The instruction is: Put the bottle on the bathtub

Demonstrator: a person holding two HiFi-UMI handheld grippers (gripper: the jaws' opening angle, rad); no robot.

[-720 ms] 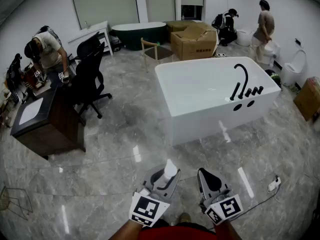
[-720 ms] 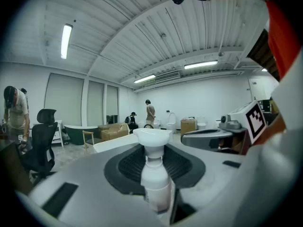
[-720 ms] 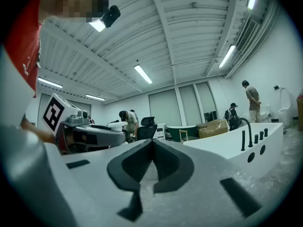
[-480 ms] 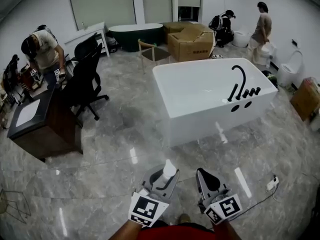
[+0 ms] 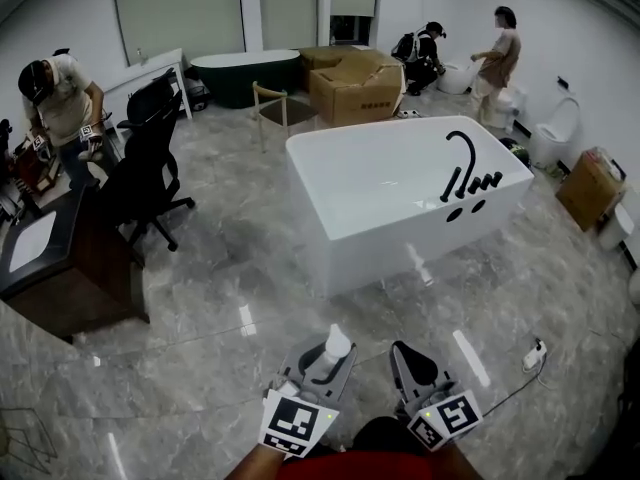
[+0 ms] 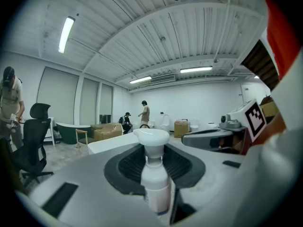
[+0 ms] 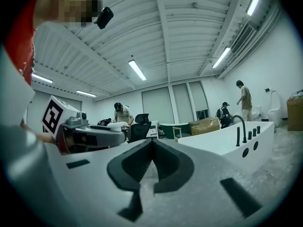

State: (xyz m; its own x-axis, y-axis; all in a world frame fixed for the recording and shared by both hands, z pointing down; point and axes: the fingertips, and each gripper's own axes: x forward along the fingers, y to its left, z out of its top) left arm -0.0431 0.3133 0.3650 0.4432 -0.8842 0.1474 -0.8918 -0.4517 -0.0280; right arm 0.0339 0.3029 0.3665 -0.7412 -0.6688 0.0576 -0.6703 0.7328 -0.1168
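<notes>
A small white bottle (image 5: 333, 349) with a wide white cap (image 6: 151, 137) stands upright between the jaws of my left gripper (image 5: 322, 361), which is shut on it. In the left gripper view the bottle (image 6: 155, 183) fills the gap between the dark pads. My right gripper (image 5: 417, 365) is held beside it, shut with nothing in it; its dark pads (image 7: 154, 167) meet. The white bathtub (image 5: 400, 193) with a black tap (image 5: 462, 163) stands on the floor ahead, a good way beyond both grippers. The tub (image 7: 227, 143) also shows at the right of the right gripper view.
A dark desk (image 5: 55, 258) and black office chair (image 5: 145, 173) stand at the left, a person (image 5: 55, 93) by them. Cardboard boxes (image 5: 355, 83), a dark green tub (image 5: 240, 73), a wooden chair (image 5: 270, 108) and two more people (image 5: 497, 53) are behind. A cable (image 5: 520, 363) lies on the floor at the right.
The view has shifted: the bathtub and room have slid left and slightly nearer. Both grippers keep their places at the bottom, the left still holding the bottle.
</notes>
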